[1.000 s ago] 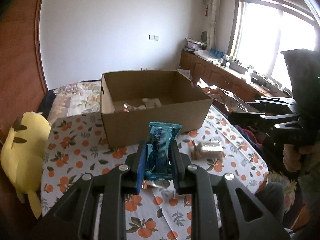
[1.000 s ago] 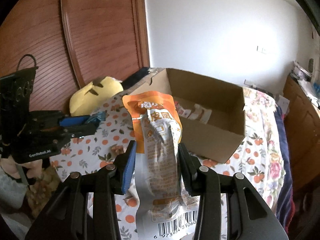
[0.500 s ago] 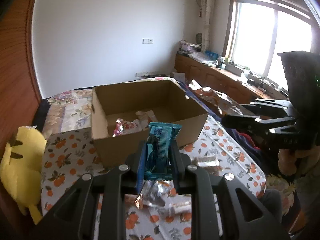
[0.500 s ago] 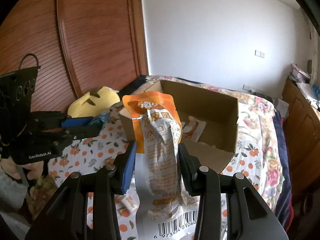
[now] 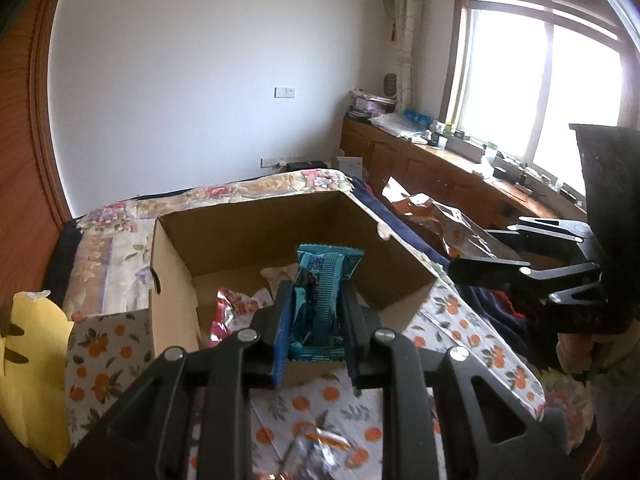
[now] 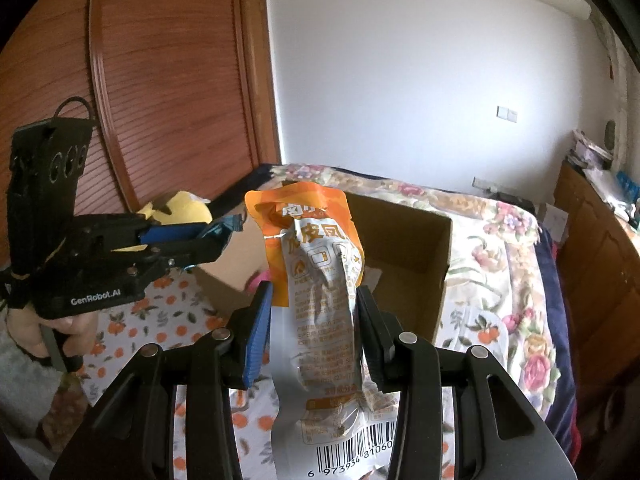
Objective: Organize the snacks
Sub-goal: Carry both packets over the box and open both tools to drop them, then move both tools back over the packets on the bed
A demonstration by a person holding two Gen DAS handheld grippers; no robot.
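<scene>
Fingers of the left gripper (image 5: 316, 312) pinched tight on a small teal foil snack packet (image 5: 322, 280), packet standing upright between the pads. Fingers of the right gripper (image 6: 316, 320) clamped partway on a tall orange-and-white foil snack pouch (image 6: 320, 280), barcode end hanging below the pads, top flopping forward.

Just ahead of both grippers: open brown cardboard box (image 5: 176, 280), top flaps gone. Red-and-white wrappers (image 5: 236, 308) lie on its floor. Teal packet sits over the near wall, not yet clearly inside. Orange pouch lines up with the box's near corner.

Below the left fingers, loose silver-wrapped snacks (image 5: 316, 444) rest on the orange-print tablecloth (image 5: 480, 356). Yellow plush toy (image 5: 28, 364) off to the left, well apart.

Risks, as I judge them: letting go too early drops the teal packet on the cloth short of the wall. The limp pouch could catch the rim and fold outward. Both grippers converge on one opening; they could knock together.
</scene>
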